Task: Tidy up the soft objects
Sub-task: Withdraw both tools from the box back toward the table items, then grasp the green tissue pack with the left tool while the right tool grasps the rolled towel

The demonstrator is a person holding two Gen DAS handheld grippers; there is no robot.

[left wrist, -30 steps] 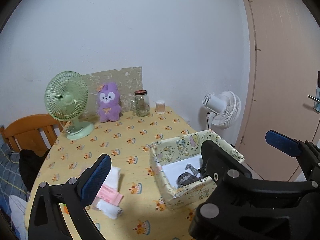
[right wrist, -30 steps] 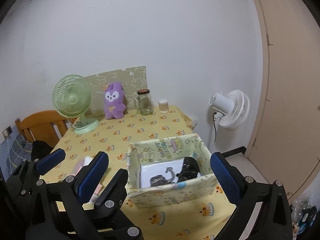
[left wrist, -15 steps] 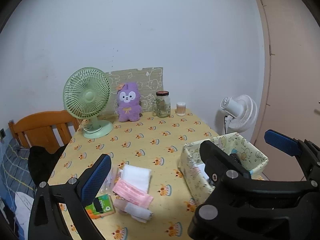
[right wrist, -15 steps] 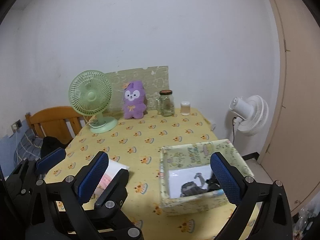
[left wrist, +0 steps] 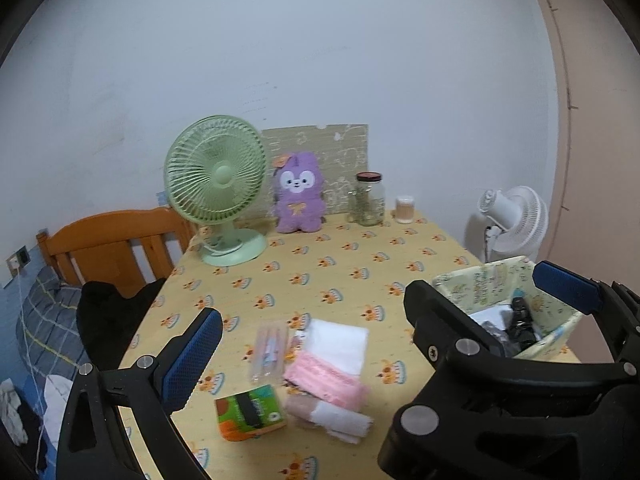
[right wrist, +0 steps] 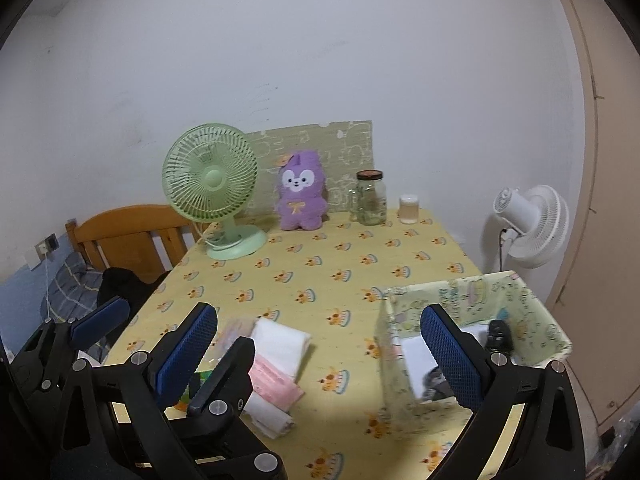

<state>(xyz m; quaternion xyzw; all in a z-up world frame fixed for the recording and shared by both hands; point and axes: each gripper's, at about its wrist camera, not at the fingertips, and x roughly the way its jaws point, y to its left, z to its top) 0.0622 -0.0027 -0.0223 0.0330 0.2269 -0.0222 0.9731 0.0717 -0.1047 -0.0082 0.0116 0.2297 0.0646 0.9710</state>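
A pile of soft things lies on the yellow tablecloth at the near left: a folded white cloth [left wrist: 338, 344] [right wrist: 280, 344], a pink pack [left wrist: 324, 380] [right wrist: 276, 384], a rolled white cloth [left wrist: 332, 418] [right wrist: 268, 416] and a green tissue pack [left wrist: 250, 412]. The patterned fabric box [left wrist: 500, 280] [right wrist: 472, 292] stands at the right with dark items [left wrist: 520, 324] inside. A purple plush [left wrist: 298, 198] leans at the back. My left gripper [left wrist: 340, 320] hangs open above the pile. My right gripper [right wrist: 319, 320] is open between pile and box. Both hold nothing.
A green desk fan [left wrist: 218, 184], a glass jar [left wrist: 370, 200] and a small cup [left wrist: 405, 210] stand along the back wall. A wooden chair [left wrist: 116, 240] with a black garment sits at the left. A white floor fan [left wrist: 512, 220] and a door [left wrist: 592, 120] are at the right.
Both cameras have swung left, away from the box. The box has slid toward the right of each view and the soft pile has come toward the centre. Both grippers stayed open.
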